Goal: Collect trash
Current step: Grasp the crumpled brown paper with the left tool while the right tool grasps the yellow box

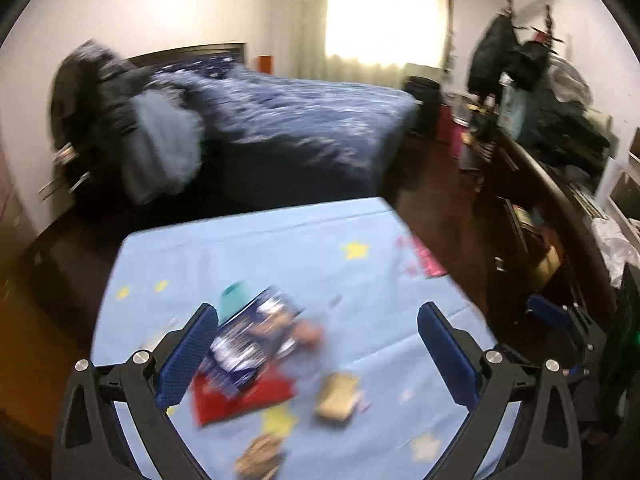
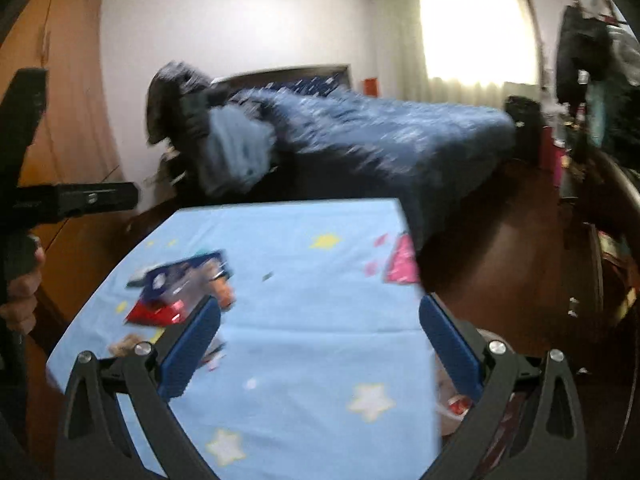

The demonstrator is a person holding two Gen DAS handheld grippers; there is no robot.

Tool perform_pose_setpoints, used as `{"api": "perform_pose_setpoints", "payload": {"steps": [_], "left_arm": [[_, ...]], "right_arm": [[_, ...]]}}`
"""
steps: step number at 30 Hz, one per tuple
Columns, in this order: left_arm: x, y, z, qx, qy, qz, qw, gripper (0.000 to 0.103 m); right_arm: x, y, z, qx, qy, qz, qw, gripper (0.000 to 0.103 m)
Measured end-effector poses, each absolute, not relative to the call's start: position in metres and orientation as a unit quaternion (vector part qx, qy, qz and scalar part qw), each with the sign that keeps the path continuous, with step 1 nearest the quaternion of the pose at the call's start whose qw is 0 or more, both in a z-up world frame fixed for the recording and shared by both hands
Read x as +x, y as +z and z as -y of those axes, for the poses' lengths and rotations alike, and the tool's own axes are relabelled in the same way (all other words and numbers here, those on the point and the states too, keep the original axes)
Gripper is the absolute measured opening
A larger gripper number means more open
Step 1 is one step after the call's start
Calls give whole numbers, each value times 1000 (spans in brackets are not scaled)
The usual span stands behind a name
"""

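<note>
Both claws are wide apart and hold nothing. The left gripper (image 1: pixel 316 344) hangs over a blue wrapper (image 1: pixel 256 340) lying on a red wrapper (image 1: pixel 244 396) on the starry blue tablecloth (image 1: pixel 260 256). The right gripper (image 2: pixel 320 336) hangs over the same tablecloth.

A glossy dark-blue wrapper (image 1: pixel 252 344) lies tilted on top of a flat red packet (image 1: pixel 240 394) near the desk's (image 1: pixel 280 248) left side, a teal piece (image 1: pixel 234 300) peeking out behind them. Two tan crumpled scraps (image 1: pixel 338 396) (image 1: pixel 260 456), possibly paper, lie closer in. A pink wrapper (image 1: pixel 426 258) rests at the far right edge, well apart.
</note>
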State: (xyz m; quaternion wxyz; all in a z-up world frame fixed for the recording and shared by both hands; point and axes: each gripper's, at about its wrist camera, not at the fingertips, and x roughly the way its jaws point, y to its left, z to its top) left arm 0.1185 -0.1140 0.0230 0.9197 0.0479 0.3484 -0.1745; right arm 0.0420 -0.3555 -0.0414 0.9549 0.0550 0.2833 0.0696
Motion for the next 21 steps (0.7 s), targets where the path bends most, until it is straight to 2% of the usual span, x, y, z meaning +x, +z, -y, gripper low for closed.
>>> {"api": "perform_pose_setpoints", "payload": {"steps": [8, 11, 13, 17, 21], "left_arm": [[96, -30, 39, 15, -156, -390, 907, 99], [86, -55, 22, 17, -165, -410, 897, 99], [80, -65, 16, 20, -174, -416, 893, 99], [75, -79, 10, 20, -195, -428, 882, 89], [76, -90, 4, 3, -215, -441, 871, 83]], "right_arm": [[61, -66, 279, 24, 136, -352, 926, 98], [71, -82, 253, 4, 148, -381, 913, 90], [79, -92, 240, -3, 146, -394, 907, 89], [97, -109, 221, -21, 144, -413, 899, 87], [110, -120, 220, -32, 135, -427, 893, 87]]}}
